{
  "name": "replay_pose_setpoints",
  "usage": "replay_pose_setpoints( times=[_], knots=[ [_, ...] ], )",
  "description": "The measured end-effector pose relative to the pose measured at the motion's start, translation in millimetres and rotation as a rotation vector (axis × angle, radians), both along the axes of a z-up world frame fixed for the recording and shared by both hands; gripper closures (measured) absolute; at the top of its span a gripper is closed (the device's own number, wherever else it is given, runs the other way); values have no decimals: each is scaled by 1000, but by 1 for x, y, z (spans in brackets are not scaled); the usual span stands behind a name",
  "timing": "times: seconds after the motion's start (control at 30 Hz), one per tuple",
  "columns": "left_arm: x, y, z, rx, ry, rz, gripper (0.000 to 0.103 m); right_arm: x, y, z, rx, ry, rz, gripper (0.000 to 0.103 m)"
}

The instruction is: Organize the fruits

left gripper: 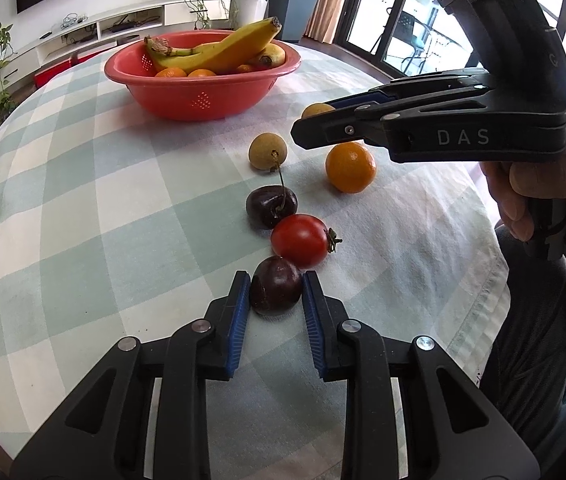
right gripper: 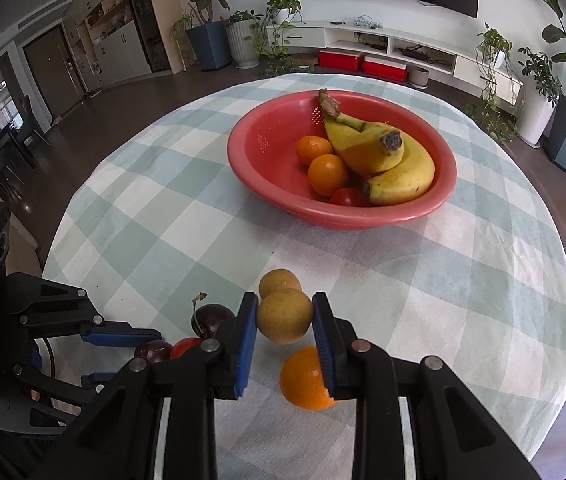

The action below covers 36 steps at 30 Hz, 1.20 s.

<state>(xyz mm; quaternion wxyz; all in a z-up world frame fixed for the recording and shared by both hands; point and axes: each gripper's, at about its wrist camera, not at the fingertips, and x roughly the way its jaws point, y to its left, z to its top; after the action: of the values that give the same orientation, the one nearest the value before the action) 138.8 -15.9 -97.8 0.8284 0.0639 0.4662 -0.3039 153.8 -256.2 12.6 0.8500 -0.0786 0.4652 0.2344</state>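
Note:
My left gripper (left gripper: pixel 276 290) is low on the table, its blue pads against both sides of a dark cherry (left gripper: pixel 275 294). Beyond it lie a red cherry tomato (left gripper: pixel 300 240), a stemmed dark cherry (left gripper: pixel 271 205), a tan longan (left gripper: pixel 267 151) and a small orange (left gripper: pixel 350 167). My right gripper (right gripper: pixel 285 316) is shut on a second tan longan (right gripper: pixel 284 316), held above the table; it shows in the left wrist view (left gripper: pixel 315 111). The red bowl (right gripper: pixel 267 176) holds two bananas (right gripper: pixel 379 152), two oranges (right gripper: pixel 325 172) and a tomato (right gripper: pixel 349 197).
The round table wears a green-and-white checked cloth (right gripper: pixel 163 208). The bowl stands toward the far side. Another longan (right gripper: pixel 279 282) and the small orange (right gripper: pixel 307 380) lie below my right gripper. The person's hand (left gripper: pixel 539 192) is at the right.

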Motion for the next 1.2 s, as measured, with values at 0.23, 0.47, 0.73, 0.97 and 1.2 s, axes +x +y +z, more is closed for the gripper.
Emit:
replay_pose_setpoints(
  times=[0.23, 0.47, 0.73, 0.97, 1.2],
  knots=[
    [-2, 5, 4, -5, -1, 9, 78, -2, 1, 4, 6, -4, 1, 73],
    [-4, -4, -2, 32, 18, -16, 77, -3, 1, 4, 4, -1, 2, 73],
    [-5, -2, -2, 23, 11, -9, 79, -4, 0, 5, 8, -6, -7, 73],
    [-8, 6, 5, -4, 5, 12, 79, -8, -1, 8, 14, -16, -10, 73],
    [-5, 18, 21, -37, -17, 37, 79, -8, -6, 15, 23, -31, -15, 73]
  ],
)
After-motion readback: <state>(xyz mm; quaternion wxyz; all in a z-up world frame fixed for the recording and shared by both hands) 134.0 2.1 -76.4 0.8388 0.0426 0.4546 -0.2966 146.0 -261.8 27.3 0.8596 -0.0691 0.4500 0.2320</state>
